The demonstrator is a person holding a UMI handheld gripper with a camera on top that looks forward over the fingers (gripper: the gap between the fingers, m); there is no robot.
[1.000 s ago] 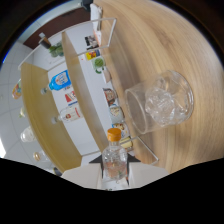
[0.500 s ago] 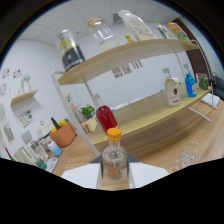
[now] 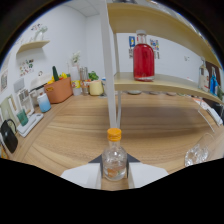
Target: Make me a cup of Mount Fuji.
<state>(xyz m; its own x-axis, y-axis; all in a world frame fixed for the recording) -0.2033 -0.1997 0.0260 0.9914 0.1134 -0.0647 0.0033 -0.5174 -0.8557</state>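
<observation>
Gripper view. The gripper holds a small clear bottle with an orange screw cap upright between its two pale fingers; both fingers appear to press on the bottle's sides, so the jaws are closed on it, though the contact lines are partly hidden by the bottle's shoulder. A shallow layer of amber liquid sits in the bottle's base.

All places are given from the bottle. Beside it, low and to one side, stands a clear faceted drinking glass on the light wooden counter. Directly behind it rises a white shelf post. Beyond the post, a large clear jar of red liquid stands on the wooden shelf. Far off to the other side sits a terracotta-coloured basket of produce.

Risks, as judged: the cap is on, so any pour into the glass fails until it is removed. The bottle is smooth and round; a tilt could let it rotate or slip between the fingers. A swing toward the glass could knock it, since it stands close, and a careless lift could strike the post.
</observation>
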